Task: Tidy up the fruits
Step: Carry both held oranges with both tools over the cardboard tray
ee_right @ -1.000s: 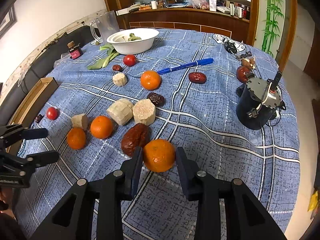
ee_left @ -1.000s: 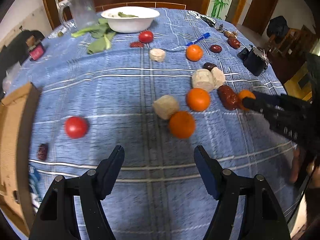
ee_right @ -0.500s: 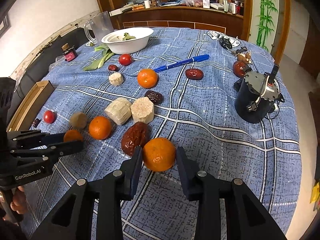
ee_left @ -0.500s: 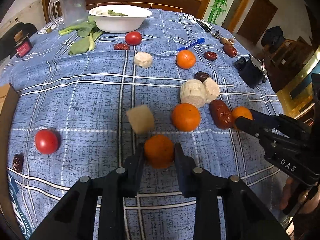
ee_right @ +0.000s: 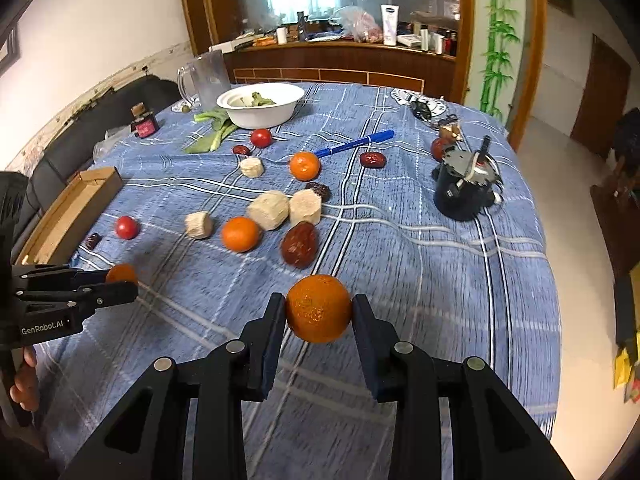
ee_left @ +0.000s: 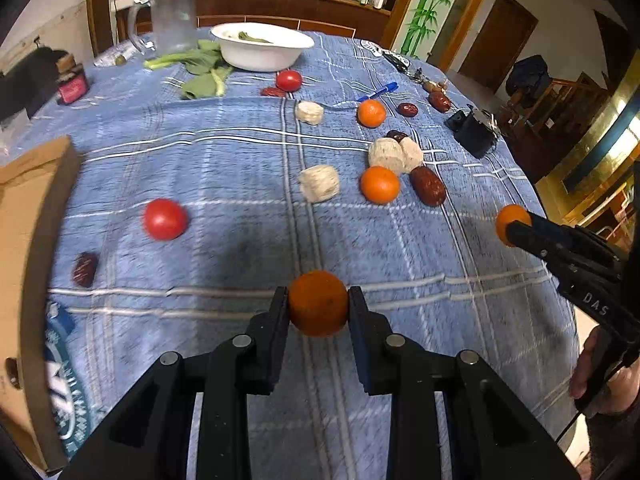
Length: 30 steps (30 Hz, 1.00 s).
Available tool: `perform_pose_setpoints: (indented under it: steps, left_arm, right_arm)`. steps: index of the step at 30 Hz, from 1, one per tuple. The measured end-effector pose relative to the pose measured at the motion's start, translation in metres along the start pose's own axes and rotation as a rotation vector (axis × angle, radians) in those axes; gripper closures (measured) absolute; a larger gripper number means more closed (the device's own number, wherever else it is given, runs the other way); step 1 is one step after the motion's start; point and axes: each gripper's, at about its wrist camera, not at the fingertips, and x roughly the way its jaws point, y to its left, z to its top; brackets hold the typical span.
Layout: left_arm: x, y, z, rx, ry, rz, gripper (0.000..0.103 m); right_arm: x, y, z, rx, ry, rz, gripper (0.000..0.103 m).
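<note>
Two containers stand on the round table under its blue plaid cloth (ee_right: 440,272). A white round bowl (ee_right: 260,106) at the far side holds a few green leaf scraps. A shallow brown cardboard box (ee_right: 72,210) lies well to the left of the bowl at the table's edge; its contents cannot be made out. A clear plastic jug (ee_right: 206,78) stands just left of the bowl, apparently empty.

Left gripper (ee_left: 318,306): jaws drawn narrow, having just been closing, and now clamped on a dull, round orange mandarin (ee_left: 318,303) lifted clear of the cloth. Right gripper (ee_right: 319,310): jaws narrow, pads pressed on a glossy, pebble-skinned orange mandarin (ee_right: 319,308), also above the cloth, well on the near side of the bowl.

Between the bowl and the grippers lie two more mandarins (ee_right: 240,234) (ee_right: 305,166), smooth red tomatoes (ee_right: 261,137) (ee_right: 126,227), wrinkled dark-red dates (ee_right: 299,244) (ee_right: 372,159) and pale, fibrous, blocky cut stem pieces (ee_right: 269,210) (ee_right: 305,207) (ee_right: 198,225). Green leafy stalks (ee_right: 214,132) lie just beside the bowl, with a blue pen (ee_right: 354,143) to its right. A black cylindrical device (ee_right: 464,188) sits well right of the bowl.

Beyond the bowl runs a dark wooden counter (ee_right: 344,60) crowded with bottles, and a painted bamboo panel (ee_right: 496,40) stands to its right.
</note>
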Motion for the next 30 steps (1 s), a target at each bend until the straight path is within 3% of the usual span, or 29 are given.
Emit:
perform_pose_setpoints:
  steps: [6, 15, 30]
  left_arm:
    - [-0.028, 0.009, -0.023, 0.054, -0.030, 0.014, 0.075]
    - [-0.064, 0.050, -0.034, 0.024, -0.069, -0.019, 0.075]
    - [-0.104, 0.125, -0.043, -0.055, -0.137, 0.003, 0.075]
  right_arm:
    - [-0.024, 0.022, -0.016, 0.021, -0.026, -0.042, 0.067]
    - [-0.033, 0.075, -0.026, 0.008, -0.025, -0.066, 0.067]
    - [-0.028, 0.159, 0.002, -0.075, -0.050, -0.029, 0.066]
